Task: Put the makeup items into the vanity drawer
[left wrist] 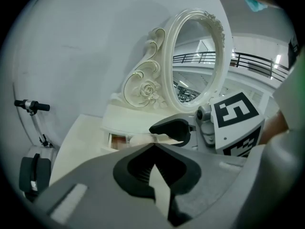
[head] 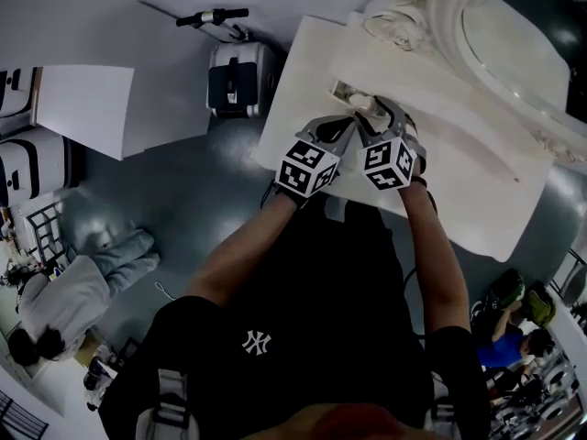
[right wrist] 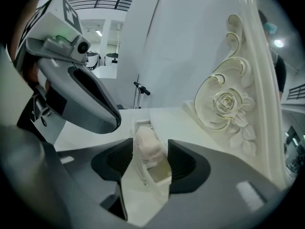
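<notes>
Hovering side by side near the back edge of the vanity top [head: 312, 62], both grippers. Right gripper [head: 379, 113] fingers spread wide, gripping nothing; a pale pink puff [right wrist: 147, 144] lies in the open small drawer [right wrist: 159, 175], framed between them. Left gripper [left wrist: 152, 146] tips together, empty.

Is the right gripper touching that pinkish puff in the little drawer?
Apart. Right gripper view: the right gripper, jaws open, flanks the puff with gaps each side.
</notes>
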`<state>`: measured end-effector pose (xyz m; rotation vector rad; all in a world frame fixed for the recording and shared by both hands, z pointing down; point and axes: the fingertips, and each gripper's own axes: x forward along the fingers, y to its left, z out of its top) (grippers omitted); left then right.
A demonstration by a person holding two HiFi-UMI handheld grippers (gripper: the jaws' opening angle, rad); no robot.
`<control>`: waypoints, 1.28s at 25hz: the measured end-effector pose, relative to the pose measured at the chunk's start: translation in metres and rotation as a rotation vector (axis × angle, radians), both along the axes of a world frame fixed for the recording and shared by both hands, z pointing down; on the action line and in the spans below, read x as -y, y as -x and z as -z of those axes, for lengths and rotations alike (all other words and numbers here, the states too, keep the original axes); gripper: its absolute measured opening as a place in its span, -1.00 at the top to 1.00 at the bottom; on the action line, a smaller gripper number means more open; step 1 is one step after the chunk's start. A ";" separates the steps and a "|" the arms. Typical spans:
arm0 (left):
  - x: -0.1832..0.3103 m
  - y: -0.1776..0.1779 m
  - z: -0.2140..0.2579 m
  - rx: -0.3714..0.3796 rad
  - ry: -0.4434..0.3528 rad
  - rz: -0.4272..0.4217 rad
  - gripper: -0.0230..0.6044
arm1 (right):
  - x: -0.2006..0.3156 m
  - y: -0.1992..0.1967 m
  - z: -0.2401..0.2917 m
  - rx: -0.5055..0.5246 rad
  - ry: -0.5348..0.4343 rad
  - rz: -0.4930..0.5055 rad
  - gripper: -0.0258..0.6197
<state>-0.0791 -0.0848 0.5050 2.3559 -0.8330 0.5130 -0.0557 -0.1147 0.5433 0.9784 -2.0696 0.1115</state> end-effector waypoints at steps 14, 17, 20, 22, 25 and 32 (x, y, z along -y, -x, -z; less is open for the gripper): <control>0.015 -0.001 -0.003 -0.006 0.005 -0.013 0.93 | -0.006 0.011 0.009 -0.039 -0.094 0.035 0.65; 0.016 0.000 -0.003 -0.006 0.005 -0.010 0.93 | -0.002 0.011 0.006 -0.063 -0.091 0.044 0.68; 0.016 0.001 -0.005 -0.003 0.009 -0.003 0.93 | 0.002 0.012 0.001 -0.087 -0.087 0.054 0.73; 0.015 0.003 -0.005 -0.002 0.010 0.001 0.93 | 0.004 0.012 -0.006 -0.121 -0.066 0.062 0.77; 0.015 0.006 -0.005 0.000 0.011 0.008 0.93 | 0.005 0.015 -0.014 -0.164 -0.053 0.091 0.79; 0.014 0.009 -0.008 0.001 0.014 0.018 0.93 | 0.015 0.021 -0.020 -0.247 -0.043 0.117 0.83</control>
